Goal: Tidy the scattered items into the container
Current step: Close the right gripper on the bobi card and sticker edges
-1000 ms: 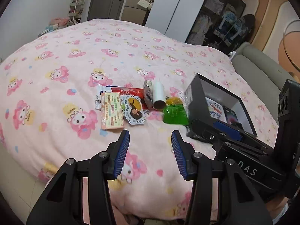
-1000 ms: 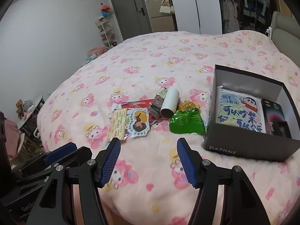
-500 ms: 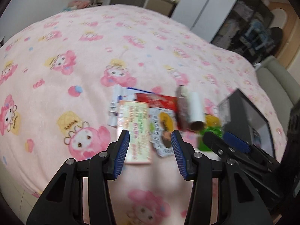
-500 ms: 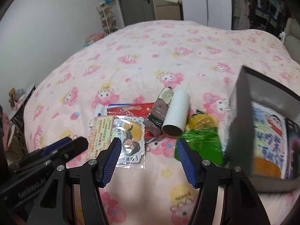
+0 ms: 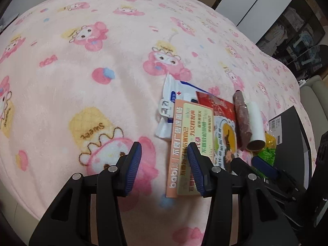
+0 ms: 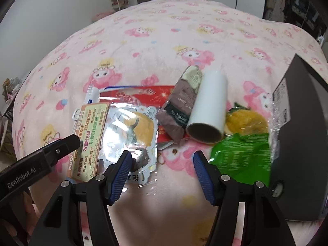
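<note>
Barely begun, by the look of it. Pile of scattered things lying on the bed (image 6: 143, 30), just left of the dark box (image 6: 297, 123): orange card (image 6: 90, 135), clear sticker pack (image 6: 133, 135), red packet (image 6: 133, 94), white pouch (image 5: 170, 102) under them, brown sachet (image 6: 180, 106), white roll (image 6: 207, 106), yellow bag (image 6: 244, 121) and green packet (image 6: 242, 160). Green packet and some crinkled clear wrap touching the box's near wall. Inside of the box hidden from both views here, so no telling what, if anything, is already packed.

Left gripper (image 5: 164, 166) low over the blanket at the near-left corner of the pile, jaws partly open, nothing between them; right pad overlapping the orange card's edge in the view, left pad over bare blanket. Contact with the card not clear. Likely first target: the card.

Right gripper (image 6: 162, 176) wider open, also empty, aimed at bare blanket in front of the pile, with the sticker pack beside its left pad and the green packet beside its right. No clear target yet; either would be close.

Left to do: everything visible outside the box, all eight pieces. Flat card, pouch and sticker pack likely to be awkward on soft bedding; roll and sachet easier to pinch.
</note>
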The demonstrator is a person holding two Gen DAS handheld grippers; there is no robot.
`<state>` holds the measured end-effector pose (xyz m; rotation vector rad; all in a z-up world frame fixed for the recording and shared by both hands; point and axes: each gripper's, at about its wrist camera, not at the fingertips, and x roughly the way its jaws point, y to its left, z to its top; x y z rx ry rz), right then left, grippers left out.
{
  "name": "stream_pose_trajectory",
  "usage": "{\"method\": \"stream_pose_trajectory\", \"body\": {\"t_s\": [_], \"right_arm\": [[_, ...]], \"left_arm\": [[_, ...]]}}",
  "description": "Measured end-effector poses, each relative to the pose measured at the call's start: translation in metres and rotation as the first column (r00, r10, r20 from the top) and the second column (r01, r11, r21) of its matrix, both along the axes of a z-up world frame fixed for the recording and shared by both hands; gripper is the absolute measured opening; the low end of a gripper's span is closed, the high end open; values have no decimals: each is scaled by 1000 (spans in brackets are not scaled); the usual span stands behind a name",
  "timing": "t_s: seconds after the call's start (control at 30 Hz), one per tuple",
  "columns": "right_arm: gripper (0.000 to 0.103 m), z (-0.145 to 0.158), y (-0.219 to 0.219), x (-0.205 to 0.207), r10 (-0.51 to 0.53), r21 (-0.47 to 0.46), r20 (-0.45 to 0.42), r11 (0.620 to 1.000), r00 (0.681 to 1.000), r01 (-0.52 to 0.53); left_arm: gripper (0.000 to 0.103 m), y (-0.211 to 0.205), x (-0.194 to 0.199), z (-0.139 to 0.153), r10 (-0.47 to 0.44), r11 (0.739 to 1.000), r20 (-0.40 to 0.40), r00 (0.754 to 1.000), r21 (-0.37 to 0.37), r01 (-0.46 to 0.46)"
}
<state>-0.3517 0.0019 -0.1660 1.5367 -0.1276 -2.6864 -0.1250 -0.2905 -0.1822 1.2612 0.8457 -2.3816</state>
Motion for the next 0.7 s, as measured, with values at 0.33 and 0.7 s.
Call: {"method": "stream_pose_trajectory", "body": {"t_s": [0.33, 0.7], "right_arm": [[65, -18, -18, -14, 24, -76, 41, 997, 999, -21], [30, 4, -14, 19, 54, -133, 14, 990, 998, -51]], "left_arm": [[52, -5, 1, -11, 34, 998, 17, 999, 47, -35], [36, 9, 10, -1, -70, 986, -75, 995, 148, 81]]}}
